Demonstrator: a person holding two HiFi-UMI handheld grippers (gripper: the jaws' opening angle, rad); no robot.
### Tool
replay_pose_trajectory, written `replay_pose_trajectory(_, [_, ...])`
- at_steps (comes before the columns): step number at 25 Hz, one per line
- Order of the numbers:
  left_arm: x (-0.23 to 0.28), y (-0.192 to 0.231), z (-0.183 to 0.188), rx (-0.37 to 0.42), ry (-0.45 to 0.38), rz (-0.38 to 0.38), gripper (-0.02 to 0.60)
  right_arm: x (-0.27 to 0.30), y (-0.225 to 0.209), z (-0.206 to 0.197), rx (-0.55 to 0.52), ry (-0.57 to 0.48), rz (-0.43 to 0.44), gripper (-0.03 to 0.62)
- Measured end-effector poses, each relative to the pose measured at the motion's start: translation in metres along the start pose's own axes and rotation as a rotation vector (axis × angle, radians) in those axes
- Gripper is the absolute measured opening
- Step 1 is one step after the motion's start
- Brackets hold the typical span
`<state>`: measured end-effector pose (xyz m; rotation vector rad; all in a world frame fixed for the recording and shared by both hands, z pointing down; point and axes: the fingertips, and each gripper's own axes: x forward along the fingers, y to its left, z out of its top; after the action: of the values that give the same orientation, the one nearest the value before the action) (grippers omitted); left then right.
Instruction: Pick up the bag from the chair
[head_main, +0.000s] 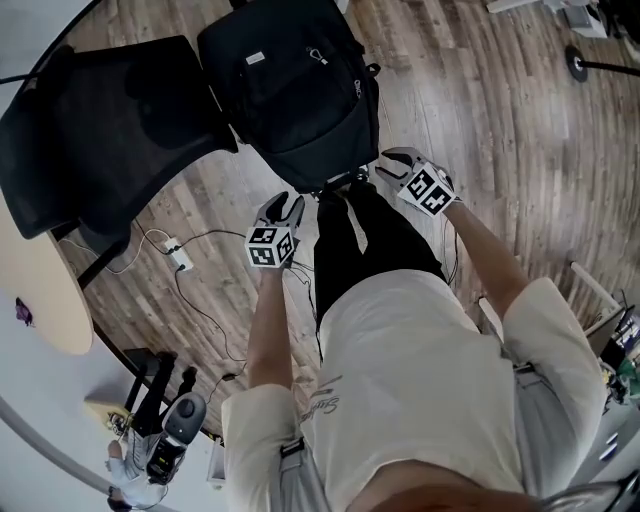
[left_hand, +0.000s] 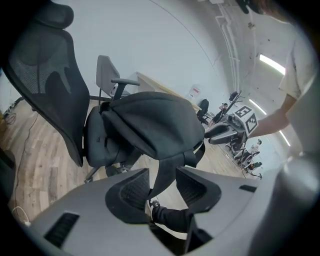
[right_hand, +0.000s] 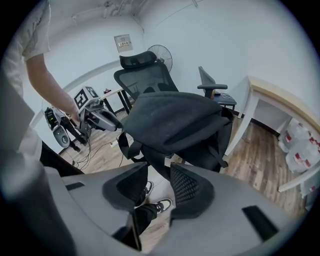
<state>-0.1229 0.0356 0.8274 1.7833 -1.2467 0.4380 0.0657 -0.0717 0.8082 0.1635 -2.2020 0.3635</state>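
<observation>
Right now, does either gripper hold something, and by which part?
Nothing is held. The left gripper and the right gripper both stand open; a strap of the bag shows in each gap, unpressed.

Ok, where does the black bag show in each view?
Head view: bag at top centre.
Left gripper view: bag at centre, just above the jaws.
Right gripper view: bag at centre, just above the jaws.
Shared landmark: black mesh chair back, by the bag in all three.
</observation>
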Motion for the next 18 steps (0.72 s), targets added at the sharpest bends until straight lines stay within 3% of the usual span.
replay_pose_trajectory(4, [0.015,0.001,-0.003,-0.028,0.012,-0.076,0.169,0.017,-0.007,-0.002,-0.022,0.03,0.037,0.144])
replay_pose_trajectory(7, [0.027,-0.005,-0.008,-0.007,0.051,-0.13,0.169,0.029,-0.005,0.002,-0.045,0.032,0.09,0.146])
replay_pose_trajectory(13, [0.047,-0.012,-0.005,0.032,0.071,-0.154,0.169,0.05,0.015,-0.001,-0.104,0.068,0.196,0.141])
replay_pose_trajectory(15, [0.05,-0.014,-0.003,0.056,0.079,-0.162,0.169,0.054,0.02,-0.001,-0.121,0.077,0.201,0.163])
replay_pose_trajectory(18, [0.045,-0.02,0.003,0.104,0.089,-0.191,0.17,0.054,0.02,0.006,-0.096,0.056,0.199,0.138])
